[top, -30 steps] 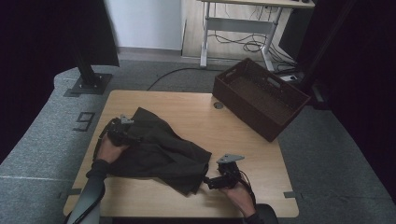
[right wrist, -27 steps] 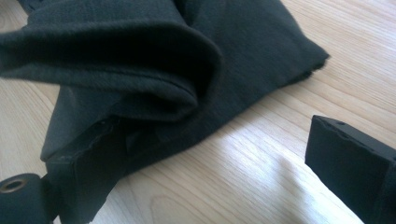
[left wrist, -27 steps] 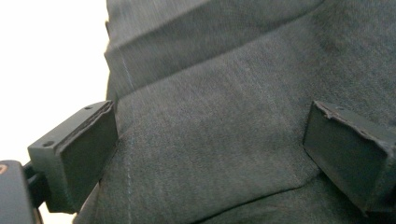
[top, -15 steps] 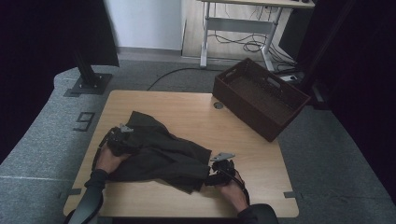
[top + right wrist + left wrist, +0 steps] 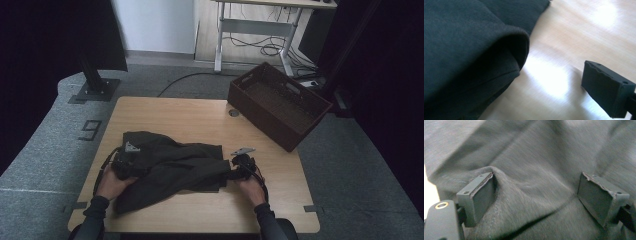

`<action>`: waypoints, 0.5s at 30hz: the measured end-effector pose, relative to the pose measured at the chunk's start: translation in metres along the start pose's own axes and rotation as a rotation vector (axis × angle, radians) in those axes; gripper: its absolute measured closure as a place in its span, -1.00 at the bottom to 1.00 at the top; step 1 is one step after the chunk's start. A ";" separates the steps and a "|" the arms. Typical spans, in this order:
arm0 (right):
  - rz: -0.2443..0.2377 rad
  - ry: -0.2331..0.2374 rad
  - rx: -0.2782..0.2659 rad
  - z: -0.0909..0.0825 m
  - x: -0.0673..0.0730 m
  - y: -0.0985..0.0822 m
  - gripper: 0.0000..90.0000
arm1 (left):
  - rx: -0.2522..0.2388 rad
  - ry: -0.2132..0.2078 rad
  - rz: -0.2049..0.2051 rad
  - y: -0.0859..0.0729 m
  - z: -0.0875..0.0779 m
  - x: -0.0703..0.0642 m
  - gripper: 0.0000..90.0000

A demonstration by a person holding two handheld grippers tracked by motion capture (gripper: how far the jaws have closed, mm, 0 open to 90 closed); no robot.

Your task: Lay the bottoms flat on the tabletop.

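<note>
While the dark garment (image 5: 170, 167) is spread crumpled on the bench (image 5: 200, 117), cloth is straddled but not yet pinched by the closing left tongs (image 5: 534, 197), the right tongs (image 5: 239, 166) are kept unclenched beside its hem, so too thin a fold may be lost.

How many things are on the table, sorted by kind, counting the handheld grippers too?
Dark garment: 1
Brown basket: 1
Handheld grippers, left gripper and right gripper: 2
Total: 4
</note>
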State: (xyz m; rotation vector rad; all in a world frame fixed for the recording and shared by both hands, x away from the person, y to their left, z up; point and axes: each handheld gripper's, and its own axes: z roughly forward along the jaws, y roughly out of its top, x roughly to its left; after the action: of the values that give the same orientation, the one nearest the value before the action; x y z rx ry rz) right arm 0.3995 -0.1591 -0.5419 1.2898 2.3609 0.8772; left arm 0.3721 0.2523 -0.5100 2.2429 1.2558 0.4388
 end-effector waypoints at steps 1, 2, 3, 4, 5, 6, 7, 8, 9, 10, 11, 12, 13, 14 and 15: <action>0.002 -0.006 0.004 0.001 -0.002 0.002 -0.70 | -0.001 -0.003 0.001 -0.002 -0.001 -0.004 -0.67; 0.007 -0.014 0.007 0.003 -0.005 0.006 -0.70 | -0.001 -0.009 -0.001 -0.004 -0.002 -0.007 -0.66; 0.007 -0.019 0.011 0.005 -0.008 0.008 -0.70 | -0.001 -0.012 0.000 -0.005 -0.004 -0.011 -0.65; 0.009 -0.025 0.012 0.007 -0.011 0.011 -0.70 | -0.002 -0.013 -0.002 -0.007 -0.005 -0.015 -0.64; 0.017 -0.027 0.013 0.008 -0.013 0.012 -0.69 | -0.004 -0.019 -0.003 -0.009 -0.006 -0.020 -0.63; 0.025 -0.030 0.014 0.010 -0.016 0.014 -0.69 | -0.007 -0.022 -0.002 -0.010 -0.007 -0.023 -0.62; 0.029 -0.032 0.014 0.010 -0.017 0.014 -0.69 | -0.012 -0.027 -0.002 -0.012 -0.008 -0.026 -0.62; 0.027 -0.029 0.017 0.009 -0.019 0.014 -0.69 | -0.013 -0.037 -0.003 -0.013 -0.010 -0.027 -0.62; 0.027 -0.027 0.018 0.006 -0.021 0.013 -0.69 | -0.012 -0.048 -0.005 -0.013 -0.013 -0.026 -0.63; 0.030 -0.025 0.017 0.003 -0.022 0.012 -0.69 | -0.014 -0.061 -0.009 -0.013 -0.017 -0.023 -0.67; 0.035 -0.022 0.010 -0.002 -0.024 0.010 -0.69 | -0.018 -0.064 -0.011 -0.012 -0.023 -0.020 -0.69; 0.043 -0.018 0.004 -0.008 -0.026 0.007 -0.69 | -0.029 -0.054 -0.010 -0.010 -0.030 -0.015 -0.71; 0.044 -0.017 -0.004 -0.018 -0.028 0.003 -0.70 | -0.046 -0.047 -0.007 -0.007 -0.037 -0.011 -0.73; 0.050 -0.015 -0.016 -0.027 -0.029 0.000 -0.70 | -0.065 -0.041 -0.003 -0.004 -0.044 -0.007 -0.73; 0.055 -0.004 -0.023 -0.035 -0.030 -0.004 -0.70 | -0.082 -0.035 -0.005 -0.001 -0.051 -0.002 -0.72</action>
State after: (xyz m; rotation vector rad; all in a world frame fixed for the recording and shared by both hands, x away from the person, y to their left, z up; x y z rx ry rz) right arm 0.3942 -0.1986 -0.5185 1.3519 2.3157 0.9144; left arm 0.3443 0.2658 -0.4693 2.1694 1.2033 0.4397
